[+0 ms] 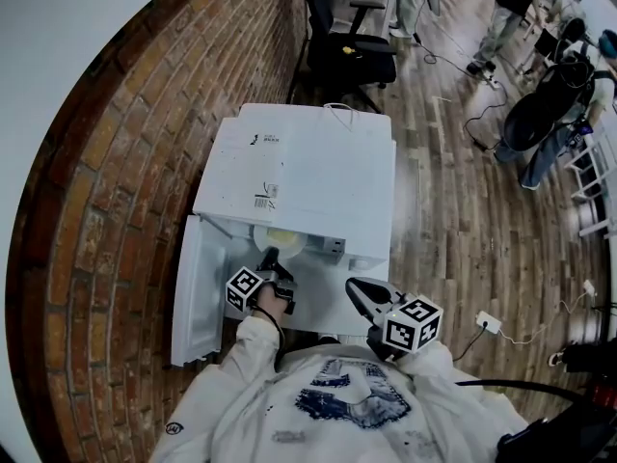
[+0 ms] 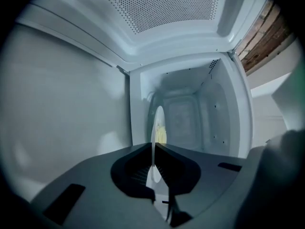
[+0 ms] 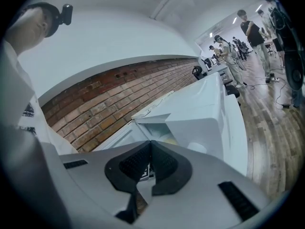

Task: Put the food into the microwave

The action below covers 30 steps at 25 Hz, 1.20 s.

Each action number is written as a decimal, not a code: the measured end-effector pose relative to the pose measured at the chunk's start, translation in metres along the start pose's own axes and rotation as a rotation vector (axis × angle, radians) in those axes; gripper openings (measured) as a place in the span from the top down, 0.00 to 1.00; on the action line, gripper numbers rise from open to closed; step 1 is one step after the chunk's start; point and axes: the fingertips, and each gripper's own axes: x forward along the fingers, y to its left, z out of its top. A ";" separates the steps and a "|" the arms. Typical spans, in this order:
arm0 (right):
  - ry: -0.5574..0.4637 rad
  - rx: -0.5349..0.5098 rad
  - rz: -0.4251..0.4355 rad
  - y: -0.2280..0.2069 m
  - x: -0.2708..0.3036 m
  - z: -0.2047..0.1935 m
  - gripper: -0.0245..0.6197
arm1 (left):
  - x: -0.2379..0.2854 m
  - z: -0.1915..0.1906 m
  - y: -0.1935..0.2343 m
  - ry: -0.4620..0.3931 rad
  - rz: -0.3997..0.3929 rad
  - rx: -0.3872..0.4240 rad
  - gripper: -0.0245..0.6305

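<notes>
A white microwave (image 1: pixel 308 177) stands with its door (image 1: pixel 198 297) swung open to the left. My left gripper (image 1: pixel 273 258) is shut on the rim of a white plate (image 1: pixel 281 241) carrying yellow food (image 1: pixel 285 235), right at the oven's mouth. In the left gripper view the plate (image 2: pixel 157 123) shows edge-on between the jaws, the food (image 2: pixel 162 133) on its right face, with the white cavity around it. My right gripper (image 1: pixel 359 293) hangs to the right, in front of the microwave, jaws together and empty. The right gripper view shows the right gripper (image 3: pixel 150 146) and the microwave (image 3: pixel 205 113) beyond.
A brick wall (image 1: pixel 116 162) runs along the left. Behind the microwave stands a black office chair (image 1: pixel 349 51). People (image 1: pixel 511 13) stand at the far right, and cables and a power strip (image 1: pixel 489 323) lie on the wooden floor.
</notes>
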 end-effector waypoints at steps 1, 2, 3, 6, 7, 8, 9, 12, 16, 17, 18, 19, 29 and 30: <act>0.001 -0.002 0.000 0.000 0.001 0.000 0.94 | 0.001 0.000 0.000 0.000 0.000 -0.001 0.93; 0.002 -0.004 0.000 0.001 0.001 0.000 0.94 | 0.002 0.000 -0.001 0.001 -0.001 -0.002 0.93; 0.003 -0.008 0.001 0.001 0.001 0.000 0.94 | 0.003 0.000 -0.002 0.002 -0.001 -0.006 0.93; 0.007 -0.016 0.003 0.003 0.003 0.001 0.94 | 0.006 0.001 -0.002 0.001 0.004 -0.015 0.93; 0.009 -0.019 0.004 0.004 0.003 0.000 0.94 | 0.007 0.001 -0.002 0.003 0.008 -0.013 0.93; 0.011 -0.021 0.004 0.004 0.004 0.000 0.94 | 0.008 0.001 -0.001 0.004 0.012 -0.009 0.93; 0.013 -0.023 0.005 0.005 0.004 -0.001 0.94 | 0.009 0.002 0.000 0.005 0.013 -0.006 0.93; 0.022 -0.027 0.009 0.007 0.008 -0.004 0.94 | 0.012 0.001 0.000 0.006 -0.002 -0.013 0.93; 0.034 -0.032 0.017 0.011 0.009 -0.008 0.94 | 0.014 0.000 0.000 0.010 -0.020 -0.002 0.93; 0.035 -0.034 0.018 0.011 0.010 -0.009 0.94 | 0.014 0.000 0.000 0.012 -0.024 0.001 0.93; 0.036 -0.035 0.020 0.012 0.010 -0.009 0.94 | 0.013 0.000 -0.001 0.013 -0.029 0.001 0.93; 0.036 -0.037 0.022 0.013 0.010 -0.010 0.94 | 0.012 -0.001 -0.002 0.016 -0.034 0.001 0.92; 0.047 -0.046 0.053 0.025 0.019 -0.013 0.94 | -0.003 -0.007 -0.005 0.050 -0.063 0.020 0.80; 0.048 -0.047 0.056 0.026 0.019 -0.014 0.94 | -0.005 -0.009 -0.005 0.050 -0.065 0.016 0.80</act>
